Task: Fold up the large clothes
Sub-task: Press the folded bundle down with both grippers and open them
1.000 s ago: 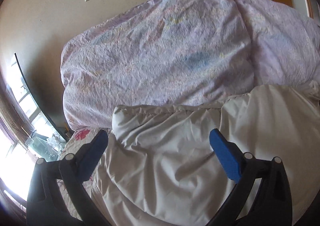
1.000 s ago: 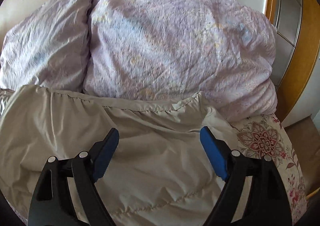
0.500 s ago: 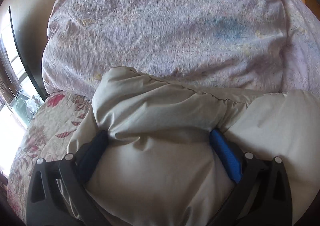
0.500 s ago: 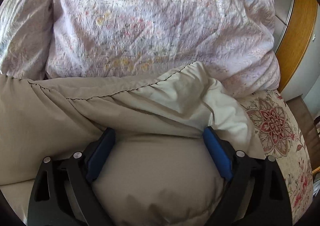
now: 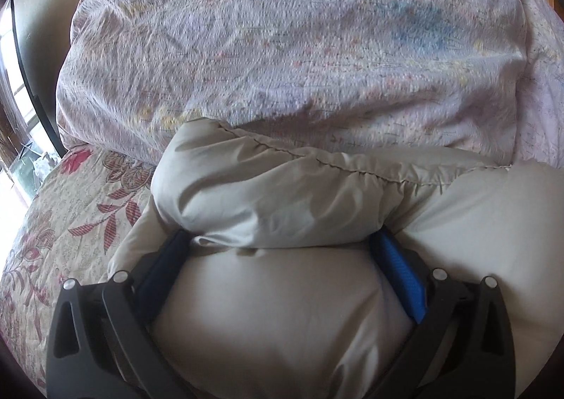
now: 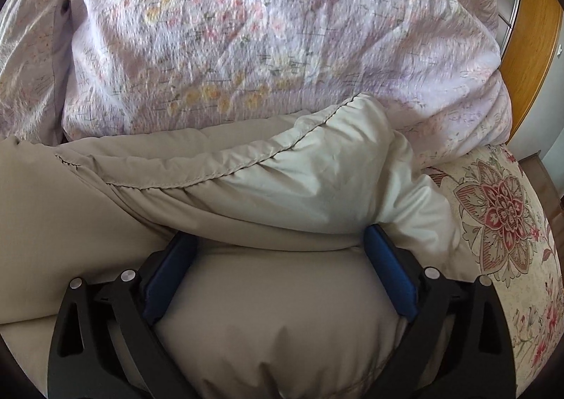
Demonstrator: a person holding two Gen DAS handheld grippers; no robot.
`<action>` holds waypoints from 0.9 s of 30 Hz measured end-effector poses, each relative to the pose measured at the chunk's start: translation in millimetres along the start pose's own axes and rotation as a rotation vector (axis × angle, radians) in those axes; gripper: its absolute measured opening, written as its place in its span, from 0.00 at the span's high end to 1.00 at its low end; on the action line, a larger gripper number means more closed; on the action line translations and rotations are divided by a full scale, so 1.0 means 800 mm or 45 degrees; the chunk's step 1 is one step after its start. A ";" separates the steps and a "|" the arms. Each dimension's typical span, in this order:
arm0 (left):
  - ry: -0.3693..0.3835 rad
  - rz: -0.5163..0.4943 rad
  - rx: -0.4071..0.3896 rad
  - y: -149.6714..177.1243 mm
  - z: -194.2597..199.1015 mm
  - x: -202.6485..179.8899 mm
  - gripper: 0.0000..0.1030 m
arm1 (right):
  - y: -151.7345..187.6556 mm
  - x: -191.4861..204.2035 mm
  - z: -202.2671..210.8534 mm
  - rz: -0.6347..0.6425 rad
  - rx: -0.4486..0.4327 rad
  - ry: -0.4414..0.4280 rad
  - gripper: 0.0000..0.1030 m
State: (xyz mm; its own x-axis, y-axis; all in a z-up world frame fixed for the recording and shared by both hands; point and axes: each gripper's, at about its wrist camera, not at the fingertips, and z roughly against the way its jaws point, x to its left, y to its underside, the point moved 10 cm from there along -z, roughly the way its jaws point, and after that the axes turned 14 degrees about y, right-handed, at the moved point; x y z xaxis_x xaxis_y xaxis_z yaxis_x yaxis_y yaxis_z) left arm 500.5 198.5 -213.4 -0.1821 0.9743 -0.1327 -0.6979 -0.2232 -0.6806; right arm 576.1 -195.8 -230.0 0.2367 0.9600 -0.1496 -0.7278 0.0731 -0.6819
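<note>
Two grippers, both with jaws spread wide, puffy beige garment bulging up between blue pads, nothing pinched. Left gripper (image 5: pixel 282 247) pushed into garment (image 5: pixel 275 310) near its left corner; stitched hem (image 5: pixel 317 159) just beyond fingertips. Right gripper (image 6: pixel 282 240) buried in garment (image 6: pixel 275 321) near right corner; hem (image 6: pixel 225 169) just beyond. Garment lies on floral bedspread (image 6: pixel 500 208), far edge touching lilac duvet (image 5: pixel 282 46) heaped behind.
</note>
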 end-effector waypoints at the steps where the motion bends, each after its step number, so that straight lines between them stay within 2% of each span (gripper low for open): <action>1: 0.003 0.002 0.009 0.000 -0.003 0.001 0.02 | 0.000 0.001 -0.003 0.001 0.006 -0.002 0.05; 4: -0.011 0.006 0.026 -0.001 -0.008 0.001 0.02 | -0.002 0.001 -0.011 0.001 0.023 -0.005 0.04; 8: -0.032 -0.004 0.011 -0.005 -0.007 0.008 0.02 | -0.008 -0.003 -0.012 -0.021 -0.011 0.004 0.05; 10: -0.065 -0.030 0.014 -0.005 0.012 0.008 0.02 | -0.008 -0.017 0.006 -0.050 -0.059 0.017 0.07; 14: -0.100 -0.073 -0.055 -0.011 0.059 0.017 0.02 | -0.023 -0.053 0.038 -0.160 -0.148 -0.012 0.13; 18: -0.131 -0.103 -0.043 -0.020 0.065 0.034 0.02 | -0.031 -0.084 0.023 -0.194 -0.090 0.035 0.24; 20: -0.244 -0.090 -0.059 -0.023 0.070 0.053 0.02 | -0.022 -0.098 0.003 -0.218 -0.051 0.068 0.24; 21: -0.263 -0.072 -0.060 -0.022 0.069 0.059 0.02 | -0.013 -0.104 -0.007 -0.235 -0.024 0.080 0.24; 24: -0.169 0.069 -0.016 -0.011 0.052 0.085 0.02 | 0.004 -0.111 -0.029 -0.303 0.025 0.056 0.24; 27: -0.143 0.106 -0.015 -0.005 0.046 0.089 0.02 | 0.007 -0.108 -0.034 -0.272 0.029 0.103 0.22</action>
State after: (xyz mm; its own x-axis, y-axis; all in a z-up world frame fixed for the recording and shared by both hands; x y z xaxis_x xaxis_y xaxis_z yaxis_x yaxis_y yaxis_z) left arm 465.1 267.4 -193.9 -0.3158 0.9427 -0.1078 -0.6692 -0.3019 -0.6790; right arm 569.2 -285.9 -240.1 0.4372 0.8972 -0.0614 -0.6695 0.2792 -0.6883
